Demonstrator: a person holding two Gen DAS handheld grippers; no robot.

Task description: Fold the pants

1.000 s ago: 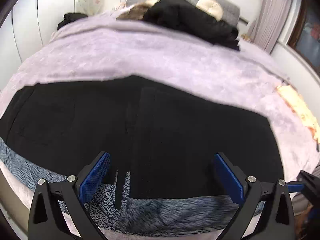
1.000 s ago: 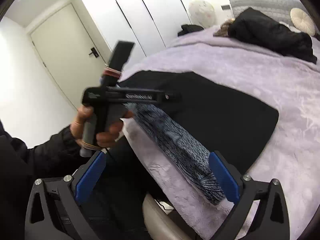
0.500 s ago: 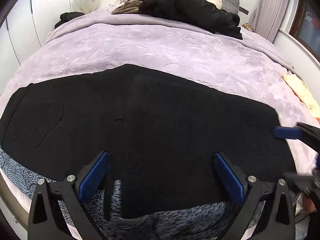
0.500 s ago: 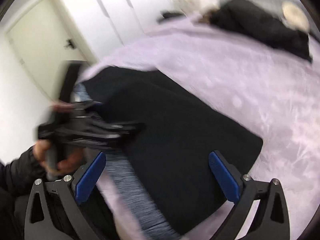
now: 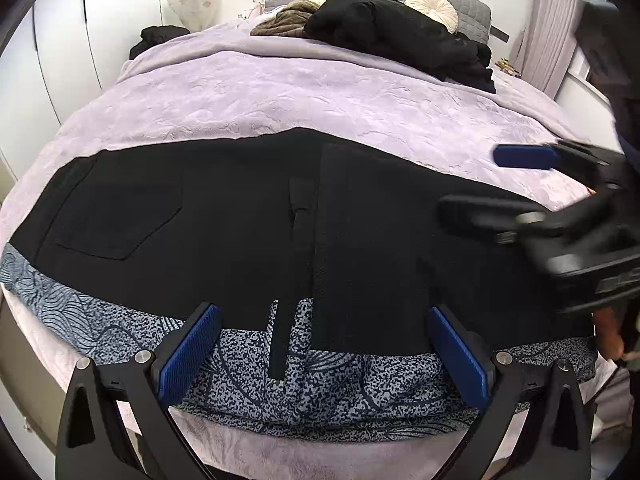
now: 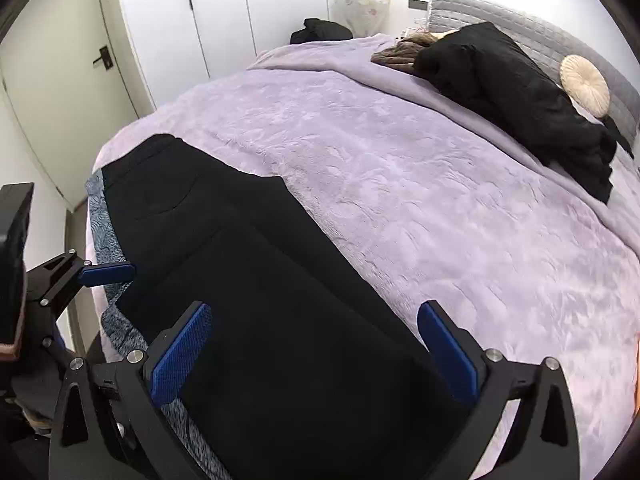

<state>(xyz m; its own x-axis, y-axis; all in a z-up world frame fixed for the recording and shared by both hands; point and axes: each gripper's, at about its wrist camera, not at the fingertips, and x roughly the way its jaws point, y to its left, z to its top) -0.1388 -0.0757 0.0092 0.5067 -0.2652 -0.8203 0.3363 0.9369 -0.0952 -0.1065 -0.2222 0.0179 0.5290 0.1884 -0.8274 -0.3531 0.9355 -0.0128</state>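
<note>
Left wrist view: black pants [image 5: 240, 224] lie flat across the near edge of the bed [image 5: 320, 92]; left claw [image 5: 324, 352] and right claw [image 6: 316, 352] both gape, holding nothing.

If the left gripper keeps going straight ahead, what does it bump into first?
Most likely the black pants. The left gripper is open, and right ahead between its fingers lies the pants' near edge on the blue patterned blanket. How high it hovers above them is hard to judge.
</note>
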